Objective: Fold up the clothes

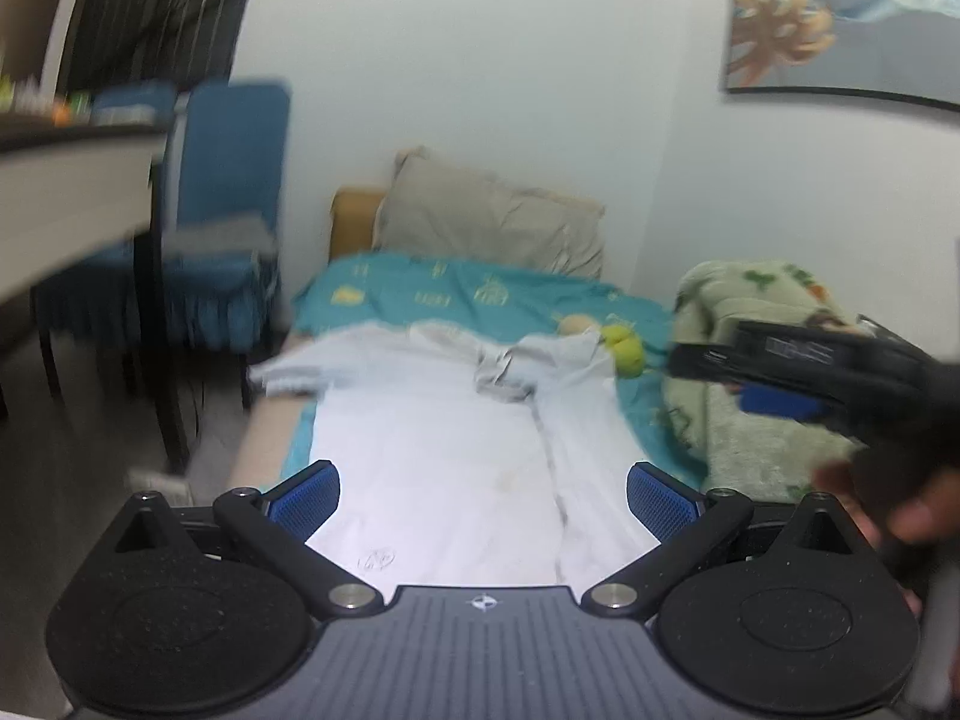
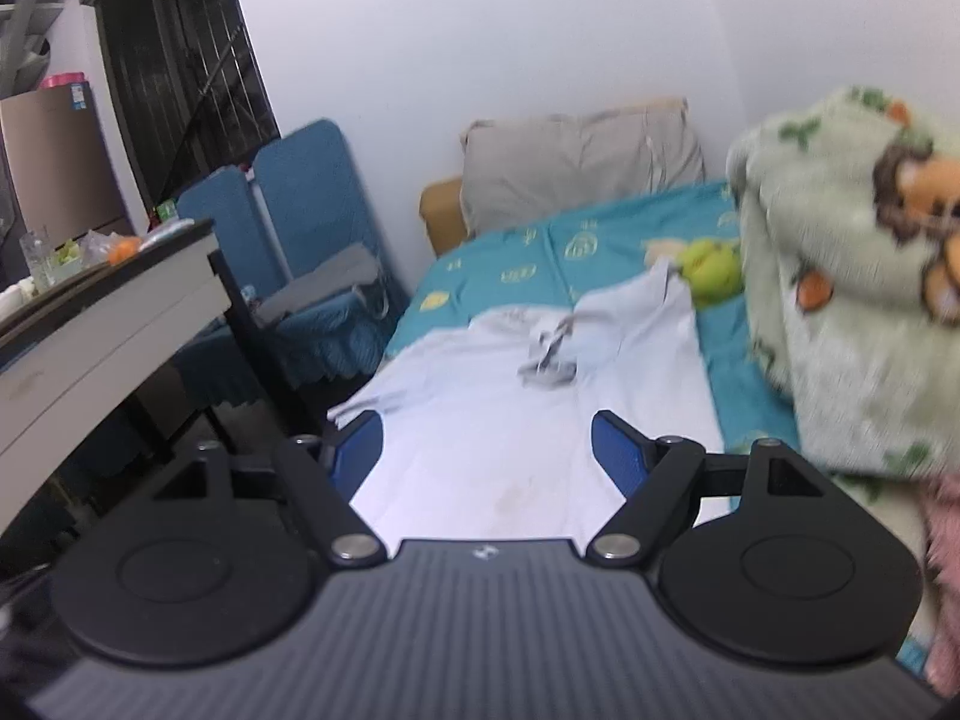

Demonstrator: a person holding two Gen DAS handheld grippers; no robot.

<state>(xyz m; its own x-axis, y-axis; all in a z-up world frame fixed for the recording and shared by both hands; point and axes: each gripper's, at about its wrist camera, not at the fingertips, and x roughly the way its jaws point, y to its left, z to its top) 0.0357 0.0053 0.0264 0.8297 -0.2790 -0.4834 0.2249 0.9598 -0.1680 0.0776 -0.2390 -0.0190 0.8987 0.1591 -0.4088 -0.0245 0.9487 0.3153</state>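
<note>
A white shirt [image 1: 444, 450] lies spread flat on the teal bed sheet [image 1: 456, 294], collar toward the pillow, with its right side folded inward along a long crease. My left gripper [image 1: 483, 501] hovers open above the shirt's lower part, nothing between its blue pads. In the right wrist view the same shirt [image 2: 498, 420] lies ahead, and my right gripper [image 2: 487, 450] stands open above its hem. The right gripper's black body [image 1: 840, 366] shows at the right edge of the left wrist view, held by a hand [image 1: 918, 510].
A beige pillow [image 1: 492, 216] leans at the bed's head. A green patterned blanket [image 2: 852, 276] is piled along the bed's right side, with a yellow-green soft toy [image 2: 711, 270] beside it. Blue chairs [image 2: 300, 252] and a table [image 2: 102, 312] stand left of the bed.
</note>
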